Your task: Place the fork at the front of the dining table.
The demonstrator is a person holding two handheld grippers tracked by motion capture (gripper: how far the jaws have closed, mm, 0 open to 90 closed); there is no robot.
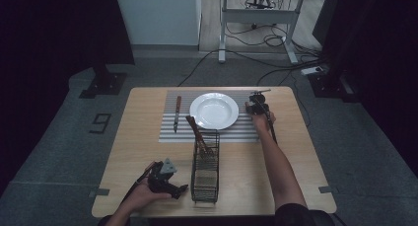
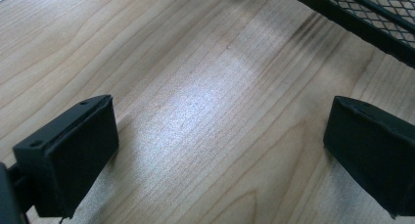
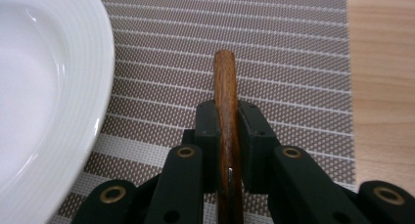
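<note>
The left gripper is resting on the pale wood-grain surface with its fingers standing wide apart and nothing between them, just beside the black wire-mesh caddy. Wooden-handled utensils are leaning out of that caddy. Farther along, a knife is lying on the striped woven placemat, left of the glossy white ribbed plate.

The right gripper is holding its fingers clamped on a smooth, rounded brown wooden handle, which is hovering over the placemat just right of the plate.

The handle is slim and polished, so it is likely slipping or twisting if the grip loosens too soon. It is sitting close to the plate's rim, so a sideways drift could be knocking the china or leaving the piece crooked. A metal part is glinting low between the fingers; which utensil it is I cannot tell.
</note>
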